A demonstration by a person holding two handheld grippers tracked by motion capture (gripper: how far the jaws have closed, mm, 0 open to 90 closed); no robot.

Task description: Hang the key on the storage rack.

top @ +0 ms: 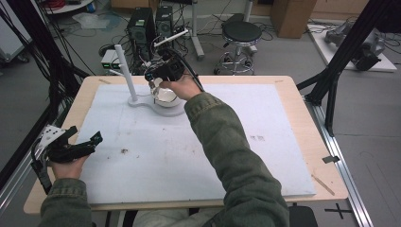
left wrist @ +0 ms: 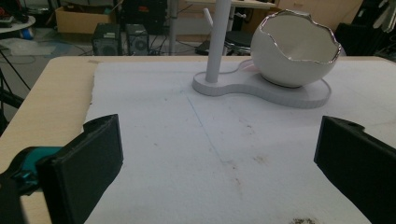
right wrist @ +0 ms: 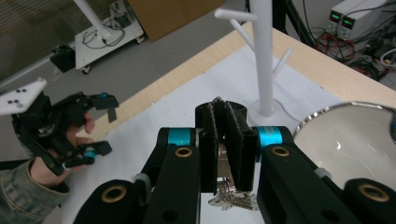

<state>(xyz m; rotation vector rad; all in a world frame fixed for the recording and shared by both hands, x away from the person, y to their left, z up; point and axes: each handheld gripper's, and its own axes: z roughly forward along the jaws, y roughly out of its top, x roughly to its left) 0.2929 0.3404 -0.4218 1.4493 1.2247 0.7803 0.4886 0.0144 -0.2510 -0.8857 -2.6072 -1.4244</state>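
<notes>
Pressed-together right tool (right wrist: 223,140) pinches half-hidden metal keys (right wrist: 232,199); left tool (left wrist: 219,158) spread.

Ahead of my left gripper (left wrist: 219,163) the white mat (left wrist: 196,154) lies free; stand (left wrist: 217,42) and bowl (left wrist: 294,46) block upper right.

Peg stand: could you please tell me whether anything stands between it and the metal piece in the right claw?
Nothing visible does. The right claw, shut on the metal piece, faces the peg stand across the white mat; the eggshell bowl sits aside.
</notes>
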